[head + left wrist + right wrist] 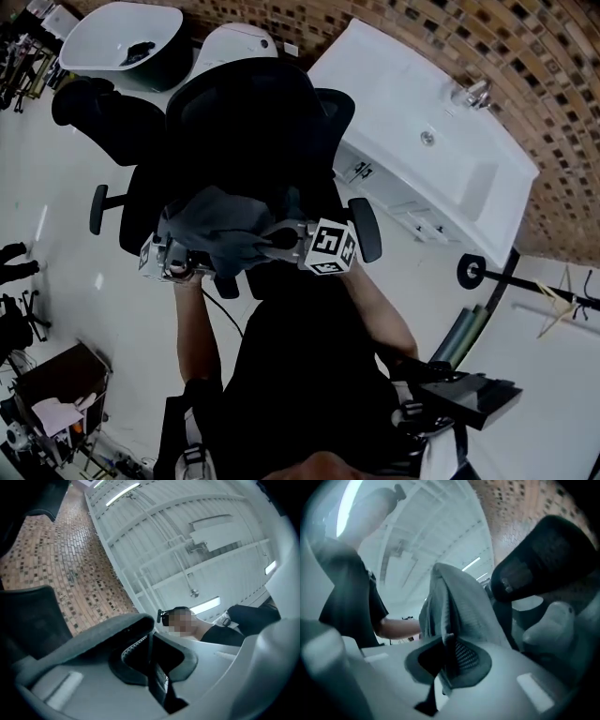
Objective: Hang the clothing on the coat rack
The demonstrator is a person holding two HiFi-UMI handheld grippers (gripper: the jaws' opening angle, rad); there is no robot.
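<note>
Left gripper [151, 665]: jaws pressed together on a fold of the grey garment [223, 230]. In the left gripper view I see the cloth draped over one jaw, with a toothed edge, possibly a zip, running into the narrow gap between the pads.

Right gripper [447, 660]: jaws likewise clamped on the garment. In the right gripper view, a ridge of grey, mesh-textured cloth rises straight up from the closed pads.

Garment position: in the head view I see it bunched between the two grippers, which are held side by side, near each other, in front of the person's body. The marker cube [333, 247] on the right gripper faces the camera. The left gripper's tips are covered by cloth in this view.

Surroundings:
1. A black chair [253, 112] stands directly beyond the grippers; the garment hangs over its seat area. I cannot tell whether cloth and seat touch.
2. A white sink unit [422, 169] stands to the right of the chair, against a mosaic tile wall [525, 66].
3. A black pole [511, 281] with a pale hanger [558, 305] on it is at the far right, well apart from the garment.
</note>
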